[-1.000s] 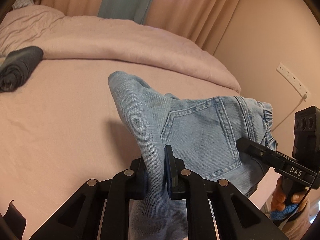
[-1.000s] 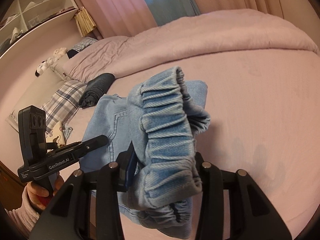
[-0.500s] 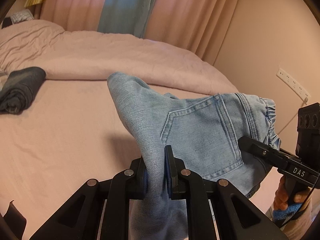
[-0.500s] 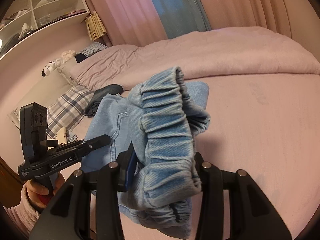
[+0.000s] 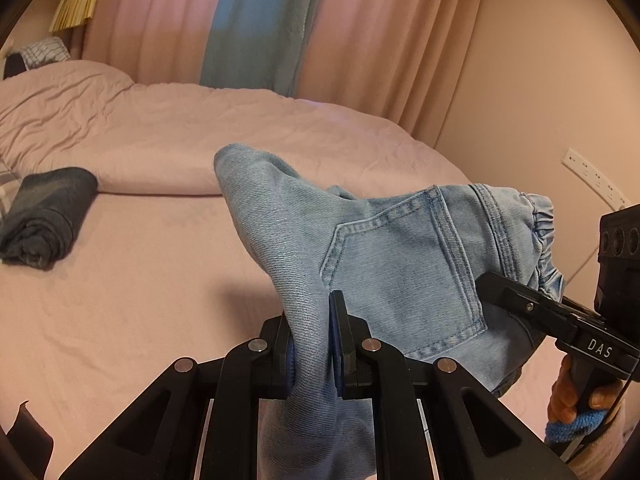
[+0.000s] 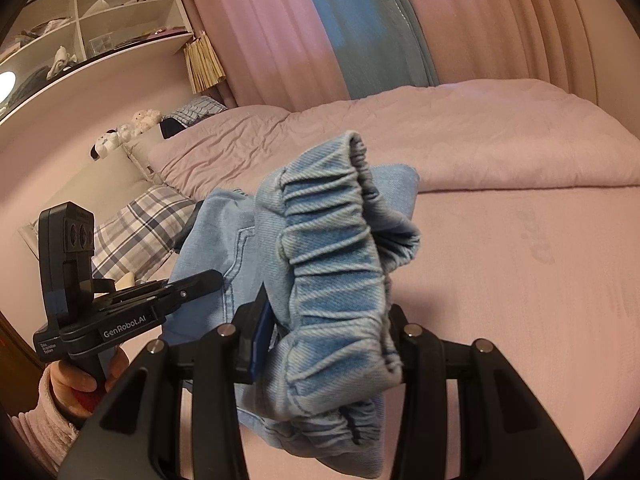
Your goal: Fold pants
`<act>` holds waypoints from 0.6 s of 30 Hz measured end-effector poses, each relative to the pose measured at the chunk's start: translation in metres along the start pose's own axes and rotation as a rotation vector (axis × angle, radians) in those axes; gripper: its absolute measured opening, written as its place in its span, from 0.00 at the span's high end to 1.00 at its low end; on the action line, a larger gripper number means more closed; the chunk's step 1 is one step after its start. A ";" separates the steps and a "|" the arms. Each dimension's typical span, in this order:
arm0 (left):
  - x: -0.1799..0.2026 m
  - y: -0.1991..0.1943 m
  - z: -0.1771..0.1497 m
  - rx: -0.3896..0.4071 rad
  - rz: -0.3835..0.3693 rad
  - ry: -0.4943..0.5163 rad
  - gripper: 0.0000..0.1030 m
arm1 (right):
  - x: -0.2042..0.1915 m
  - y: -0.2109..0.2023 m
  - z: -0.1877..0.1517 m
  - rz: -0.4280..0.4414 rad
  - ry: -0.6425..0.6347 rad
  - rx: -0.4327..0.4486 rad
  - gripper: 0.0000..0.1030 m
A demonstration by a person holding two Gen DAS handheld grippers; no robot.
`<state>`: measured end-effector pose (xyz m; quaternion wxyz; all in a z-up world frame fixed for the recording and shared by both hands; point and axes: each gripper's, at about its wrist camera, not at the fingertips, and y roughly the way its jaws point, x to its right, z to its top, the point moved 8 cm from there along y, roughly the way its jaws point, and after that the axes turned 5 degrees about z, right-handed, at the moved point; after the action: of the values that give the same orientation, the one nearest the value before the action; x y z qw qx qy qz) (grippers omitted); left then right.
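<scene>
The pants (image 5: 400,264), of light blue denim, hang in the air above the pink bed (image 5: 120,288), held at two places and not touching the sheet as far as the views show. The step in hand is, in my judgement, to carry the garment and lay it flat for the next fold. To do this well, both grips should stay at the same height and move apart a little, so that the cloth between them becomes tight and smooth before it goes down. It is better to lower the hanging part first onto the free sheet on the right, well apart from the dark rolled garment (image 5: 44,220) at the far left, and only then to release. Denim is stiff and heavy, so it can slip if the grip becomes loose.

The left gripper (image 5: 312,344) is almost fully closed, and its two blue pads pinch a thick fold of the denim, near the back pocket (image 5: 404,264). The right gripper (image 6: 324,344) stands wider, because the bunched elastic waistband (image 6: 332,272) fills the space between its fingers; it clamps this waistband firmly. The rest of the cloth falls down below both tools, out of sight
</scene>
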<state>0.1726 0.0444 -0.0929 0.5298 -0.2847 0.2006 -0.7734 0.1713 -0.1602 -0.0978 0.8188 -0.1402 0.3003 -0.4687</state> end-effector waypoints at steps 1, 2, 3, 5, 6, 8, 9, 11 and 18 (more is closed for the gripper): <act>-0.001 0.001 0.002 0.000 0.002 0.001 0.90 | 0.000 0.002 0.002 0.001 0.000 0.000 0.60; -0.001 0.002 0.003 0.001 0.003 0.002 0.90 | 0.001 0.003 0.004 0.001 -0.001 0.001 0.60; -0.002 0.004 0.005 0.002 0.007 0.004 0.90 | 0.001 0.005 0.006 0.002 -0.002 0.002 0.60; -0.005 0.008 0.008 0.000 0.010 0.003 0.90 | 0.001 0.007 0.006 0.001 -0.002 0.002 0.60; -0.006 0.009 0.008 0.000 0.009 0.004 0.90 | 0.002 0.010 0.008 0.003 -0.001 0.001 0.60; -0.009 0.013 0.011 -0.003 0.013 0.004 0.90 | 0.002 0.012 0.009 0.001 0.000 0.000 0.60; -0.011 0.016 0.012 -0.005 0.015 0.003 0.90 | 0.003 0.015 0.011 0.001 -0.001 -0.002 0.60; -0.013 0.020 0.015 -0.009 0.018 0.001 0.90 | 0.005 0.020 0.014 0.001 -0.001 -0.005 0.60; -0.020 0.036 0.020 -0.025 0.034 0.003 0.90 | 0.011 0.044 0.023 0.002 0.002 -0.019 0.60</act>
<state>0.2169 0.0503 -0.1044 0.5390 -0.2867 0.2158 -0.7621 0.2194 -0.1478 -0.1060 0.8176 -0.1471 0.3058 -0.4652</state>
